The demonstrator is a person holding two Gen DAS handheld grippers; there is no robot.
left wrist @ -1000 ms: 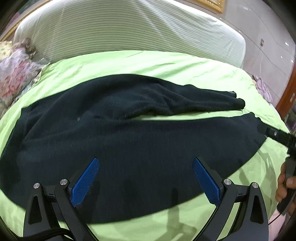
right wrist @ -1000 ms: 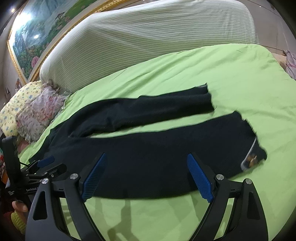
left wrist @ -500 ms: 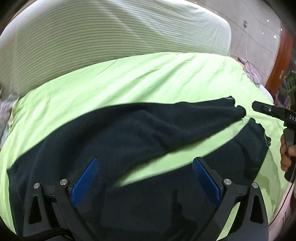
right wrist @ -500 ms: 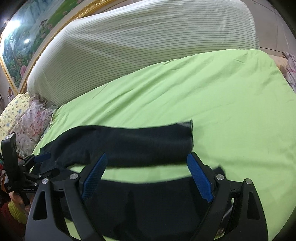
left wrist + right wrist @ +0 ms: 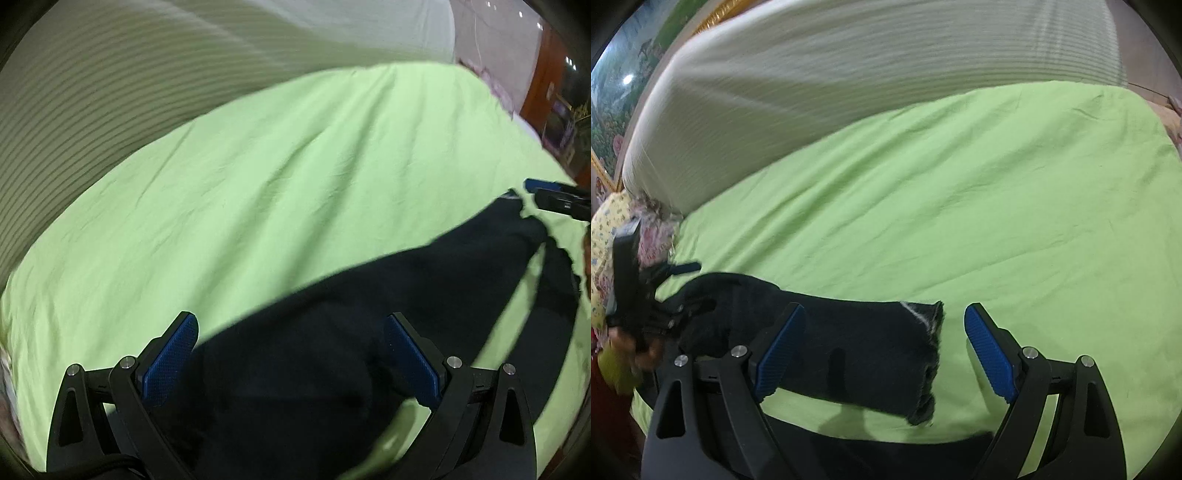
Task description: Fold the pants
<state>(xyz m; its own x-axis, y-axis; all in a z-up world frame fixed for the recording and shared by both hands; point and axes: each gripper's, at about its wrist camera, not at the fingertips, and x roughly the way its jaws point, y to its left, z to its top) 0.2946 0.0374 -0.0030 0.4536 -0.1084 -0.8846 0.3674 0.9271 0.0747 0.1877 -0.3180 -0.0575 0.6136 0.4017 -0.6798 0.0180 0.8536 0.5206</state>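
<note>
Green bedding (image 5: 280,177) covers the bed, with a striped headboard cushion (image 5: 886,74) along its far edge and flowered pillows (image 5: 613,221) at the far left corner. From its own camera, the left claw (image 5: 288,354) has its 2 blue pads spread wide, with nothing between them, low over the waist end of the black pants (image 5: 332,354) at the near edge. The right claw (image 5: 882,347) is likewise spread and empty, its left pad over the cuff of the far leg (image 5: 849,347), whose frayed hem sits between the pads. A second ago both cameras took in the whole garment laid flat with 2 legs apart; now each has dropped close and forward, so only the far leg and a strip of the near one show. That reads as a reach for the far leg at both ends, likely to lay it over the near leg. No fold has been made yet.
</note>
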